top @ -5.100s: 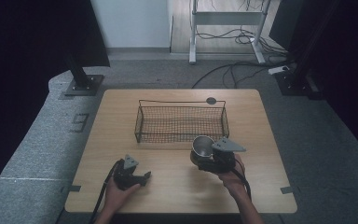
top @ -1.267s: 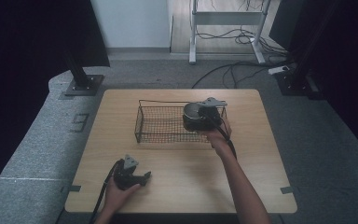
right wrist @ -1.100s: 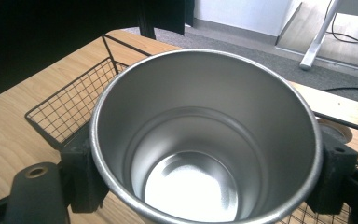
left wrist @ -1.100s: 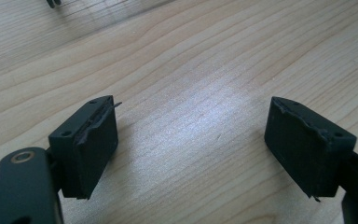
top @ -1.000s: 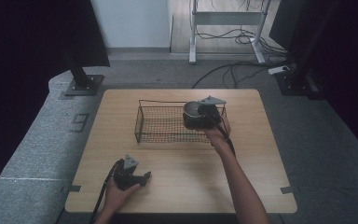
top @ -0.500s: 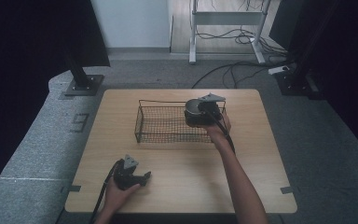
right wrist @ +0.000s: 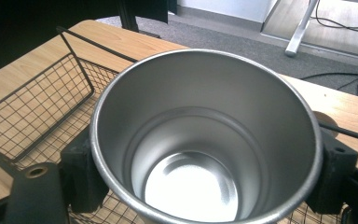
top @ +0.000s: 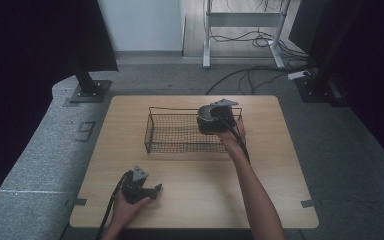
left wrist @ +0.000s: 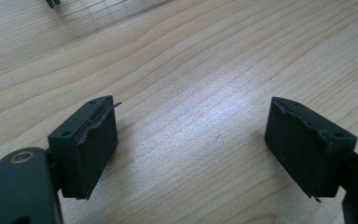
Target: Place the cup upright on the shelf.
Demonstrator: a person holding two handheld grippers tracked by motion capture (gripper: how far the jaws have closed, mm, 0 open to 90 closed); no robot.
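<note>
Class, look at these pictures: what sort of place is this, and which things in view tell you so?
Probably a lab or recording studio: a bare wooden table on grey carpet, dark curtains at the sides, loose cables and a metal stand behind.

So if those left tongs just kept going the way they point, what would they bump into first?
Probably the bare wooden table: the left tongs stand open and angle down at it, nothing between them.

Lab or recording studio, not home. Bare light-wood table [top: 195, 200] stands alone on grey carpet floor [top: 345, 150]. Black curtains [top: 35, 45] close off both sides. Black stand with flat base plate [top: 86, 90] beside table's far left corner. Loose cables [top: 250, 75] trail across floor toward metal frame legs [top: 207, 35] at back wall. Floor socket plates [top: 86, 131] set in carpet. Tape marks [top: 307, 203] at table corners.
</note>
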